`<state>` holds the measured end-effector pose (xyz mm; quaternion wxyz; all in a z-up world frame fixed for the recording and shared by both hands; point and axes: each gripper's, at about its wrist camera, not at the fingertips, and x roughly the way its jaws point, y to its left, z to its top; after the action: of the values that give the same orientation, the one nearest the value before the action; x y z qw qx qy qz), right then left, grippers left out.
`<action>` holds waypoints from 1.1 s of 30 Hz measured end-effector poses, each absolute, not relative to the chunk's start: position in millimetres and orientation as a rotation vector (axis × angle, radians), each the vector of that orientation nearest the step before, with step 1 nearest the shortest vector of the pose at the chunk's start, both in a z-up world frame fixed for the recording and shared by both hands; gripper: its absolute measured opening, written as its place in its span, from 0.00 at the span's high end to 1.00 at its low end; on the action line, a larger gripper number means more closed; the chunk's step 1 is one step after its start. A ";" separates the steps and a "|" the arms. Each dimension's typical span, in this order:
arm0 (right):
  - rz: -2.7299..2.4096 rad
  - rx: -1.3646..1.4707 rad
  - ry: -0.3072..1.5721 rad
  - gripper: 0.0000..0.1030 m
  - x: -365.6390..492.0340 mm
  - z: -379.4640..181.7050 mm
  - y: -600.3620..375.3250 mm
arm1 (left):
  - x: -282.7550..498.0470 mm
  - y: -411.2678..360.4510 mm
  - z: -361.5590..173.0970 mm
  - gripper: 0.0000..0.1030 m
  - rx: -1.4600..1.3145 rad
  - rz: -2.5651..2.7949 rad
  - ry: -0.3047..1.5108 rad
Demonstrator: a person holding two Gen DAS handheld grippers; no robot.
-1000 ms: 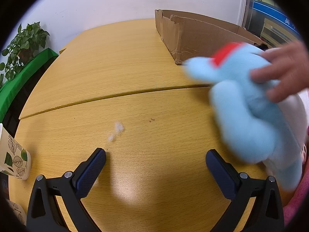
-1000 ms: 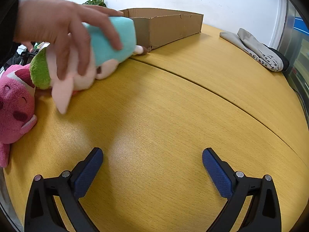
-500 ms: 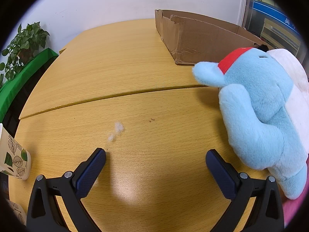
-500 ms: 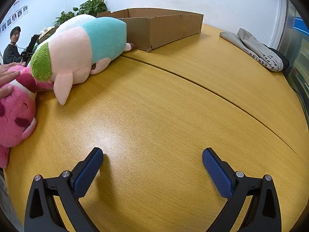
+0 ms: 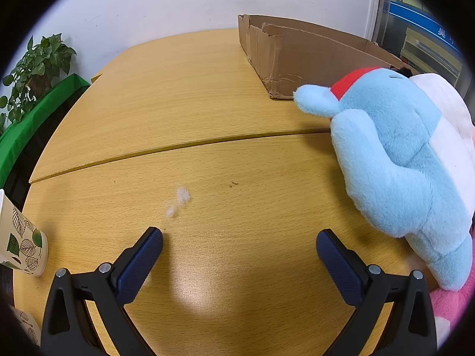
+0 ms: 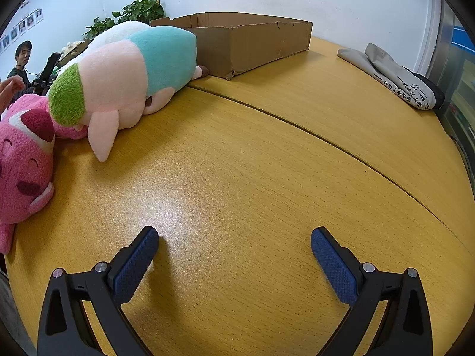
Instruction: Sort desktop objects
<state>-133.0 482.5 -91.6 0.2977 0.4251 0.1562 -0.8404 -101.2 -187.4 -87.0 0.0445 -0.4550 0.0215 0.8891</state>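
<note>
A light-blue, pink and white plush toy point(image 5: 392, 160) with a red band lies on the wooden table point(image 5: 184, 112) at the right; it also shows at the left in the right wrist view point(image 6: 130, 71). A pink plush bear point(image 6: 23, 154) lies next to it at the far left, its edge showing in the left wrist view point(image 5: 451, 308). An open cardboard box point(image 5: 299, 56) stands behind the toys, also in the right wrist view point(image 6: 252, 41). My left gripper point(image 5: 239, 247) is open and empty, left of the blue toy. My right gripper point(image 6: 234, 246) is open and empty over bare table.
A leaf-printed paper cup point(image 5: 20, 237) stands at the table's left edge. A tuft of white fluff point(image 5: 178, 201) lies ahead of the left gripper. A folded grey bag point(image 6: 394, 77) lies at the far right. Potted plants point(image 5: 32, 68) and a seated person point(image 6: 20, 59) are beyond the table.
A bare hand set the blue plush toy down beside the pink bear and drew away to the left. Both grippers have stayed still and open.
</note>
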 end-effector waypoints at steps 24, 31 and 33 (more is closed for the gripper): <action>-2.476 1.091 0.259 0.00 -60.4 -68.6 432.4 | -65.3 -185.6 -67.2 0.01 -1.396 2.844 -0.037; -2.600 0.901 -0.002 0.00 43.9 -0.9 399.6 | -7.0 -134.1 -52.2 0.01 -1.338 2.732 -0.158; -2.580 0.854 -0.124 0.00 61.7 8.3 390.0 | 9.5 -119.0 -48.2 0.01 -1.322 2.697 -0.190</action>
<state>61.7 390.0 8.3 0.2088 0.3071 -0.0444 -0.9274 9.5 -119.0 -48.2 0.0659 -0.4383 -0.0630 0.8942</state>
